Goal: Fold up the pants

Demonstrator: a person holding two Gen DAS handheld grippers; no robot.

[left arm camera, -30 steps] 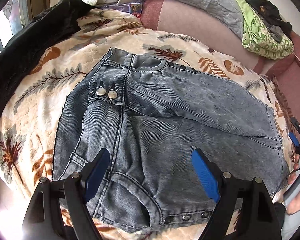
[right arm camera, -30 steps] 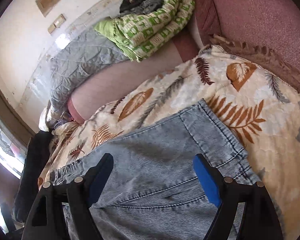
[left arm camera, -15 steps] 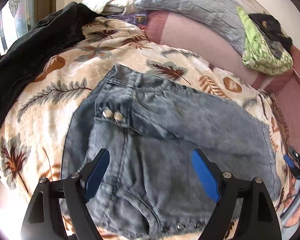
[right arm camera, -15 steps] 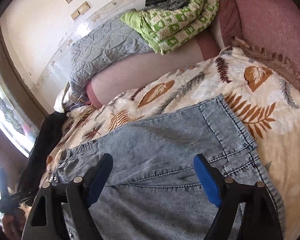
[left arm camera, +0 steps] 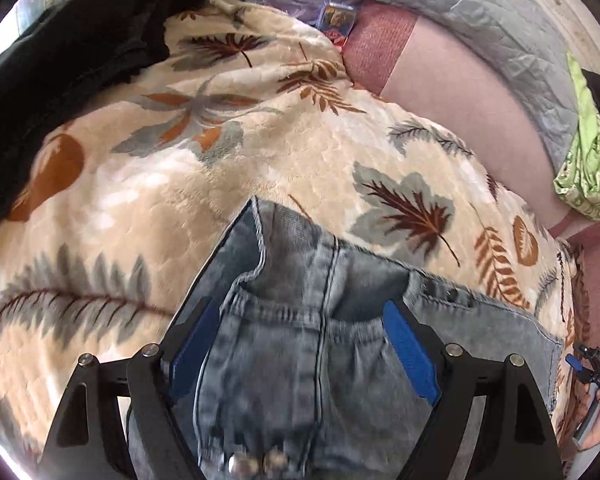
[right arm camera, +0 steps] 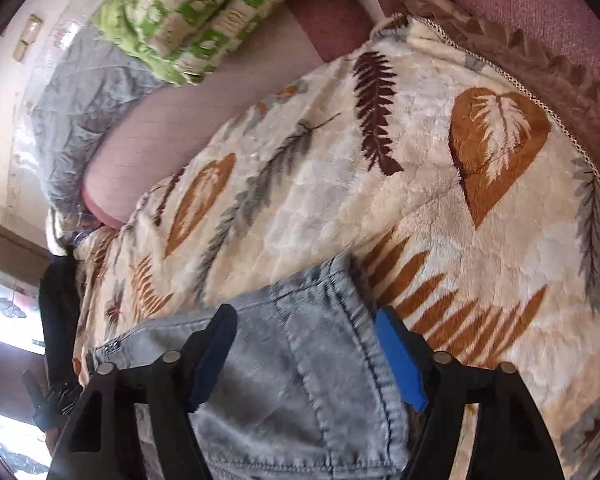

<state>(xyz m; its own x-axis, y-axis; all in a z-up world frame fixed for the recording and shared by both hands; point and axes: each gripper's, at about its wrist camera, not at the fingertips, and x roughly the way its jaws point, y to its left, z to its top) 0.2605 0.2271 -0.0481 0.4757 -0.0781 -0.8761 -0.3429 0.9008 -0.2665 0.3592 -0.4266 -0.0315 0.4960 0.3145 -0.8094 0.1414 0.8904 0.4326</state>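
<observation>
The jeans lie flat on a leaf-print blanket spread over a bed, filling the lower middle of both wrist views.

In the left wrist view the left gripper hovers over the waistband end, its blue fingers spread wide on either side of the denim and not pressing it. Two metal buttons show at the bottom edge. A black garment lies at the upper left, a grey quilt at the upper right.

In the right wrist view the right gripper straddles a hemmed corner of the jeans. Its fingers have just been closing, with the denim between them, but they do not yet pinch it. A green patterned cloth sits at the top, by the quilt.
</observation>
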